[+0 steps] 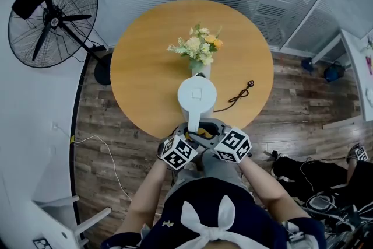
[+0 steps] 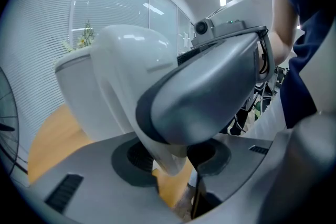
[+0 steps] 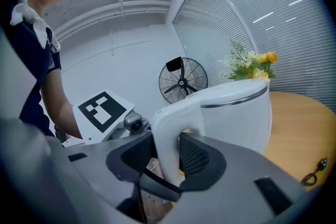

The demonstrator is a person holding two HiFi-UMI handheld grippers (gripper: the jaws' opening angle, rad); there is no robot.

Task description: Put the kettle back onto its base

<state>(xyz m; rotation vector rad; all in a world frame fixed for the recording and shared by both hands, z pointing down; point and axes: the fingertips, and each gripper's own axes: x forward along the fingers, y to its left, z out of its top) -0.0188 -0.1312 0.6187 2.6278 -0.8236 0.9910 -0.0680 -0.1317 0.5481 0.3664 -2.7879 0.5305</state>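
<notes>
the white electric kettle [image 1: 197, 96] stands at the near edge of the round wooden table [image 1: 145, 67], its handle [image 1: 194, 121] turned toward the person so both tools can reach it. the right gripper [image 3: 168, 157] has its wide-set jaws closed on the handle, both ribbed pads pressing the sides, to take the weight. the left gripper [image 2: 176, 162] is spread about the handle's tapered lower end with a gap at one pad, so it steadies rather than grips. a black power cord [image 1: 236, 96] runs toward the kettle's foot; the base may sit beneath it, hidden from above. a vase of flowers [image 1: 199, 49] stands just behind.
</notes>
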